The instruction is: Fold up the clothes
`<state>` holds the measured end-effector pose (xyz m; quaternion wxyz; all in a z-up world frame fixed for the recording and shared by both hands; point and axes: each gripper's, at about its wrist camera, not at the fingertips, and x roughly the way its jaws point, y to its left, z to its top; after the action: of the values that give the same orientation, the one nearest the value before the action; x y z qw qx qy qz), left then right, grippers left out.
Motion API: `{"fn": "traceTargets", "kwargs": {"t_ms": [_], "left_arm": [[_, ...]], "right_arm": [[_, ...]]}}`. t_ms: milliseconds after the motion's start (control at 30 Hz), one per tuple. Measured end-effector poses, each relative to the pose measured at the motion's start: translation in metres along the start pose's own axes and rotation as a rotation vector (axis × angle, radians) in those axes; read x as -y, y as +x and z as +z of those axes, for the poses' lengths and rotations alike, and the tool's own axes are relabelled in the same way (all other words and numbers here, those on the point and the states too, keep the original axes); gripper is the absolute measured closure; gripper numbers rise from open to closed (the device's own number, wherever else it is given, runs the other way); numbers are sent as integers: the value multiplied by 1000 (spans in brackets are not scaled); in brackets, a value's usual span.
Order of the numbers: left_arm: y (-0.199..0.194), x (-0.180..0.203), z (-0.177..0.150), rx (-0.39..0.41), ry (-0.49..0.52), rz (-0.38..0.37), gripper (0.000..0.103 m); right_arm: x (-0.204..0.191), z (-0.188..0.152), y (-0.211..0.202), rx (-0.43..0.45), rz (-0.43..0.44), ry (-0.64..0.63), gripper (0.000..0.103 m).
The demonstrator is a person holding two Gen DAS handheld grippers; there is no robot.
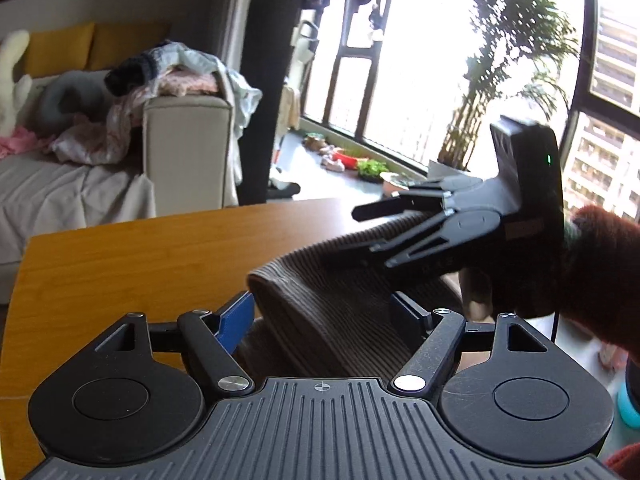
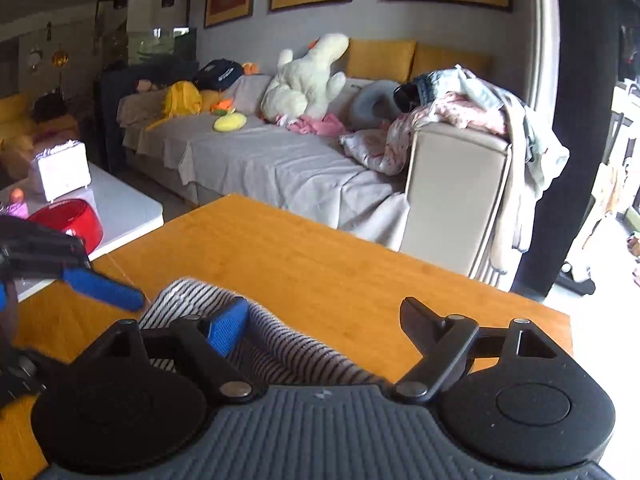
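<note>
Left wrist: striped garment [image 1: 320, 304] runs diagonally across table [image 1: 120, 256].

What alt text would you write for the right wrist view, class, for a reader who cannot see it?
The right gripper, jaws wide apart, reaches over a folded striped garment on an orange wooden table. The left gripper enters at the left edge. A cluttered sofa stands behind.

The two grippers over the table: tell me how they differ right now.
The left gripper has the striped garment bunched between its open jaws; the right gripper has the cloth only at its blue finger, with bare table beyond. The left points toward the window, the right toward the sofa. Both stand open.
</note>
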<state>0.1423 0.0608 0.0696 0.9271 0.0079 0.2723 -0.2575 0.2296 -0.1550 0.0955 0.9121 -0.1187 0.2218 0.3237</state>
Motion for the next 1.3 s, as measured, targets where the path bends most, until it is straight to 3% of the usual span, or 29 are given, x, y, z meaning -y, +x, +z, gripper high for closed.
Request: {"fn": "traceTargets", "kwargs": {"t_ms": [33,100,133,167,333,500,667,800,1000,1133,1300], "left_arm": [[11,4,-1,-26,20,11,27],[31,8,-3,-70,42,33,29],[39,7,-4,-86,41,45,29],[43,4,-5,-92,29,51,29],[50,-8,-7,-101,-16,68,27],[49,-8,-13,-100,-13,82,27],[45,-15,-16,-103,-23,96,27],[47,-15,-18,-102,-22,93,26],[46,-16,-21,-100,-27,87,23],[45,-16,-23,-95,-34,91,22],[41,-15,-24,-90,-35,99,22]], "right_arm": [[0,0,-11,33,-28,-7,20],[-1,0,-33,86,-62,-31,31],[-2,-1,-43,104,-70,-42,55],[-2,-2,-51,103,-72,-35,69],[-4,-19,-51,40,-48,-13,69],[12,-43,8,-105,-88,127,68],[15,-44,25,-99,-88,158,66],[11,-41,14,-97,-101,143,64],[2,-21,-9,6,-116,112,55],[14,-33,33,-106,-141,177,55],[26,-39,40,-119,-137,269,55]]}}
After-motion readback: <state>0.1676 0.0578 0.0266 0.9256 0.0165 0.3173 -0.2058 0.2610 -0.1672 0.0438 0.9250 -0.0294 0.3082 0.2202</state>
